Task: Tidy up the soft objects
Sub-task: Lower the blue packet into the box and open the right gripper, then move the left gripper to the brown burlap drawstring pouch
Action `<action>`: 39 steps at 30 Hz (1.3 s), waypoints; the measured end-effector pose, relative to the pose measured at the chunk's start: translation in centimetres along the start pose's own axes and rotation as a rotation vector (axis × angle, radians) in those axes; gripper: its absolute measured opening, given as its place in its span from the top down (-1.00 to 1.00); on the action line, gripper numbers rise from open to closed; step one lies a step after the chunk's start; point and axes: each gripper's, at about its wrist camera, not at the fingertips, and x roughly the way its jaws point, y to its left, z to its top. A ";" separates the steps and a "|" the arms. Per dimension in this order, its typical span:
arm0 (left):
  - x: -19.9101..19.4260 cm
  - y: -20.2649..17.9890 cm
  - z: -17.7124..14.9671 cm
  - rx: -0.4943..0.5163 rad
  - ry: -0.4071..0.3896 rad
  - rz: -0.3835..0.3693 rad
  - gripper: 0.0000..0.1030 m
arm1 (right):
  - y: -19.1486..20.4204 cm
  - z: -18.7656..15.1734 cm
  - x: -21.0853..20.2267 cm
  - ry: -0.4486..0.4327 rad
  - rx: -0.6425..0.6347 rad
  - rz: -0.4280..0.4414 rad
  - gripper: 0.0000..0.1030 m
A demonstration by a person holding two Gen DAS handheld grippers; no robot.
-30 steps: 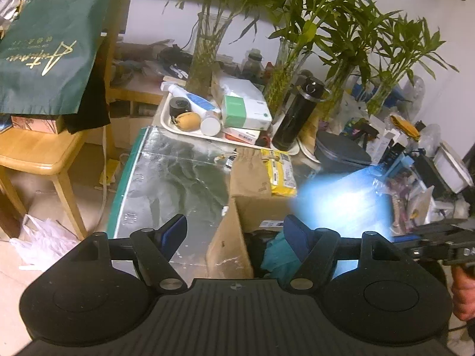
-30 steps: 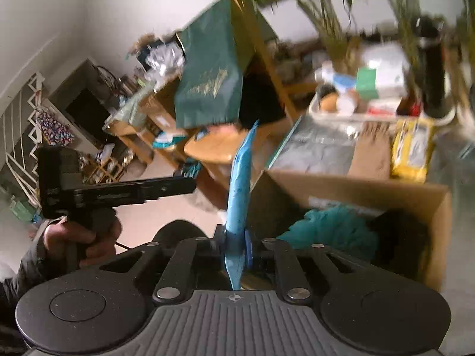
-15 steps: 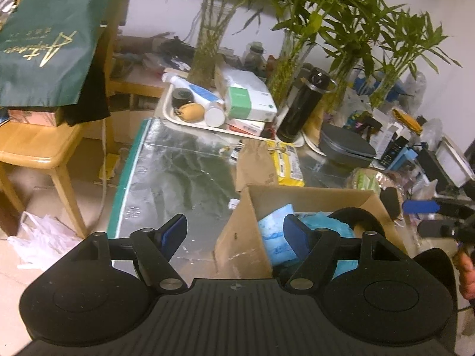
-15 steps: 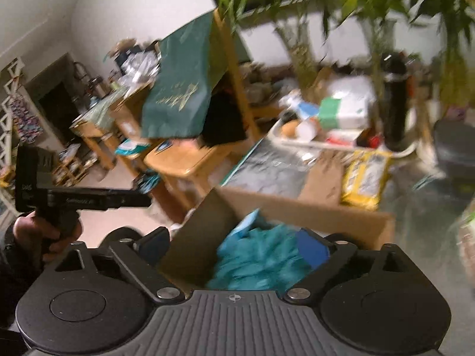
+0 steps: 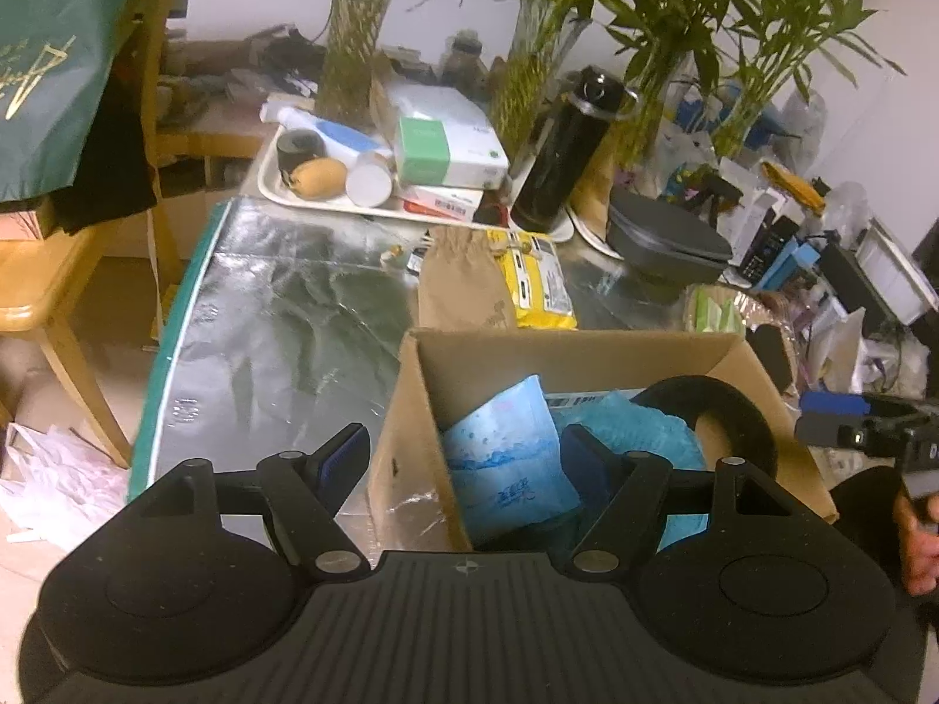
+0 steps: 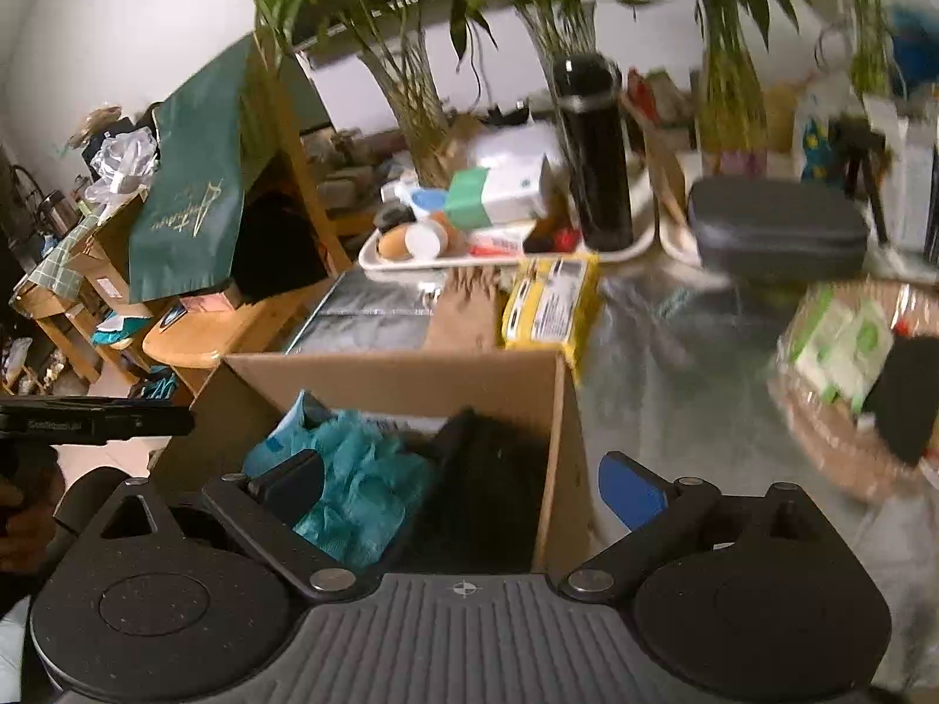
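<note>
Right tongs (image 6: 460, 490) had just been opening and stood wide, nothing between the pads; one finger hung over the cardboard box (image 6: 399, 375), the other outside its right wall. Blue tissue pack (image 5: 510, 457) lay inside the box, leaning on the left wall beside the teal fluffy cloth (image 6: 358, 487) and a black soft item (image 6: 487, 469). Judgement: release was done, so lift clear straight up without snagging the wall, then go for the next soft piece. Left tongs (image 5: 469, 457) were partly open and empty, straddling the box's left wall. Both pointed steeply down at the box on the foil-covered bench (image 5: 281, 317).
</note>
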 end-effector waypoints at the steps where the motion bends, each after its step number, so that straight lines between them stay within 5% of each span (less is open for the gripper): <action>1: 0.3 0.0 0.0 -0.003 0.003 -0.008 -0.38 | 0.0 -0.2 0.1 0.014 0.007 0.016 -0.94; 13: 1.3 -0.9 0.1 0.007 0.006 -0.026 -0.39 | 0.8 -0.5 -0.2 0.055 0.001 0.037 -0.96; 29: 1.0 -0.5 2.2 0.080 -0.060 0.061 -0.42 | -1.1 2.2 0.8 -0.085 -0.056 -0.066 -1.00; 39: 2.0 1.3 3.9 0.060 -0.096 0.017 -0.42 | -3.2 4.1 2.3 -0.159 -0.051 -0.064 -1.00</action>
